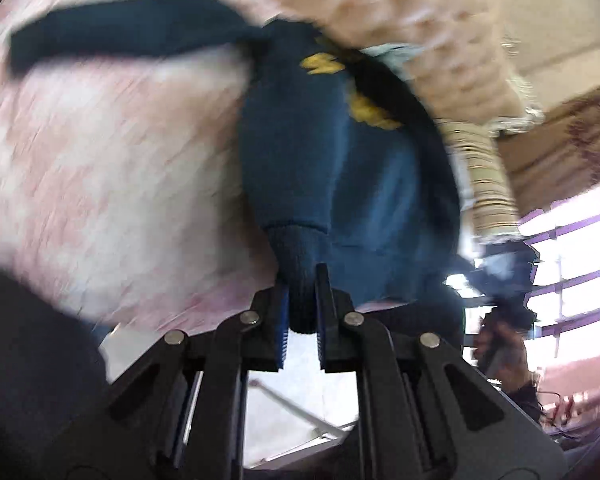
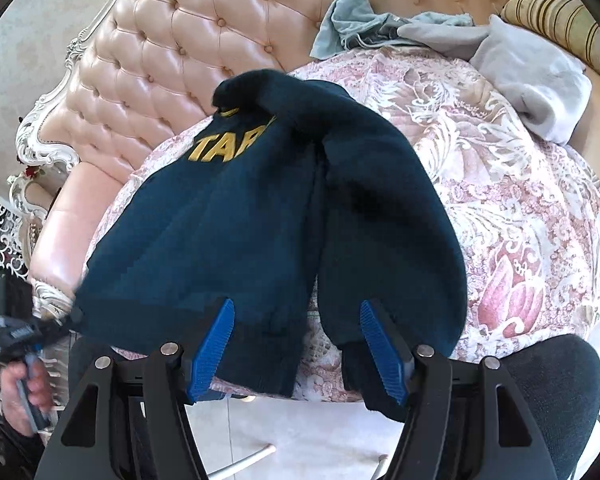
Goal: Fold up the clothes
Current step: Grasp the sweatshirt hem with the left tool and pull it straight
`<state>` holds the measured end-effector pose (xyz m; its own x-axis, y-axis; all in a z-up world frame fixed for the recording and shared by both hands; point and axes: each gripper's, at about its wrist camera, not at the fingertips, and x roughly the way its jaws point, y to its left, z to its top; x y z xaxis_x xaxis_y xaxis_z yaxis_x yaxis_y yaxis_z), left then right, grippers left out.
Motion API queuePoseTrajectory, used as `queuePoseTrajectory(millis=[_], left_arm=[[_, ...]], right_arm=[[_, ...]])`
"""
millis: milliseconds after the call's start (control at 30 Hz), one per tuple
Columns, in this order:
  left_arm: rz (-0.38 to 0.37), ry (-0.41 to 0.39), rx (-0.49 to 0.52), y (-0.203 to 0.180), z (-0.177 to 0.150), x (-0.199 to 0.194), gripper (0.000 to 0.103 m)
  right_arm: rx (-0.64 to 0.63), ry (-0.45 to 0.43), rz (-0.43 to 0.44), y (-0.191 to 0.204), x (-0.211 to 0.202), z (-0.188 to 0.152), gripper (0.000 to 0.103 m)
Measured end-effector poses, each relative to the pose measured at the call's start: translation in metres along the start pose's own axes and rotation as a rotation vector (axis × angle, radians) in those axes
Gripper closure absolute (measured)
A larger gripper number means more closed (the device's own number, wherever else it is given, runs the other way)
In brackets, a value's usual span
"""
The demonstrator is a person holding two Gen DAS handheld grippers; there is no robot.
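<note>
Lying across the near part of a pink floral bedspread [image 2: 512, 208], the dark blue sweater [image 2: 228, 236] shows gold lettering near its collar and has one sleeve [image 2: 384, 216] folded over its body. The hem reaches the near edge of the bed, and the folded sleeve's cuff hangs just over that edge. The left gripper [image 1: 303, 300] is clamped on a ribbed cuff [image 1: 296, 256] of the same sweater, its blue pads pressed against the knit on both sides; the left-wrist view is blurred by motion. The right gripper [image 2: 297, 320] hovers above the hem with its tongs held wide apart, the blue pads [image 2: 214, 344] on either side of the cloth without pressing it. At the left edge of the right-wrist view, a hand [image 2: 22, 394] grips the handle of the other tool beside the sweater's corner. A grey garment [image 2: 536, 80] and a pale blue-grey one [image 2: 352, 26] lie at the far edge of the bed, against the tufted pink headboard [image 2: 204, 36]. A striped cushion [image 2: 560, 16] occupies the far right corner.
</note>
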<state>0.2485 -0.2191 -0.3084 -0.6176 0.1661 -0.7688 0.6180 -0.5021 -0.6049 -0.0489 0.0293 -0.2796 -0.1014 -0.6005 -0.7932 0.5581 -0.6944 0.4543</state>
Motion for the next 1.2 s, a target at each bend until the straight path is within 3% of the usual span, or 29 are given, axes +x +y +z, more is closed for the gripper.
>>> queuePoseTrajectory(millis=[100,233,367,467,533,600,667,733,767,800,833,967,1100,1200], left_arm=[[0.133,0.055,-0.001,0.015,-0.011,0.019,0.084],[0.173,-0.043,0.064,0.013,-0.006,0.000,0.080],[0.174,-0.201,0.219,0.003,0.004,-0.023,0.078],[0.109,-0.260,0.322,0.005,0.015,-0.032,0.078],[0.069,-0.250,0.342,0.012,0.025,-0.033,0.078],[-0.005,-0.235,0.335,0.017,0.031,-0.033,0.078],[-0.034,-0.218,0.330,0.020,0.034,-0.033,0.078],[-0.049,-0.223,0.312,0.022,0.032,-0.028,0.078],[-0.057,-0.226,0.303,0.023,0.031,-0.026,0.078],[-0.064,-0.228,0.292,0.024,0.030,-0.025,0.078],[-0.071,-0.232,0.272,0.029,0.029,-0.027,0.078],[-0.090,-0.245,0.216,0.039,0.034,-0.027,0.078],[-0.066,-0.228,0.240,0.036,0.033,-0.022,0.078],[-0.056,-0.218,0.239,0.037,0.034,-0.020,0.078]], right_arm=[[-0.018,-0.001,-0.017,0.005,0.002,0.004,0.036],[-0.062,-0.054,-0.110,0.015,-0.005,0.017,0.036],[-0.331,-0.172,-0.458,0.042,-0.011,0.034,0.036],[-0.565,-0.199,-0.648,0.058,0.003,0.048,0.036],[-0.664,-0.192,-0.650,0.067,0.018,0.062,0.036],[-0.703,-0.174,-0.562,0.071,0.029,0.076,0.030],[-0.698,-0.102,-0.495,0.068,0.052,0.093,0.024],[-0.685,-0.024,-0.459,0.065,0.074,0.104,0.025],[-0.670,0.001,-0.420,0.062,0.077,0.106,0.034],[-0.642,-0.004,-0.369,0.059,0.073,0.110,0.075],[-0.610,-0.023,-0.372,0.058,0.066,0.116,0.098],[-0.503,-0.106,-0.407,0.051,0.041,0.161,0.099],[-0.446,-0.160,-0.493,0.046,0.035,0.214,0.099],[-0.405,-0.126,-0.604,0.023,0.056,0.245,0.099]])
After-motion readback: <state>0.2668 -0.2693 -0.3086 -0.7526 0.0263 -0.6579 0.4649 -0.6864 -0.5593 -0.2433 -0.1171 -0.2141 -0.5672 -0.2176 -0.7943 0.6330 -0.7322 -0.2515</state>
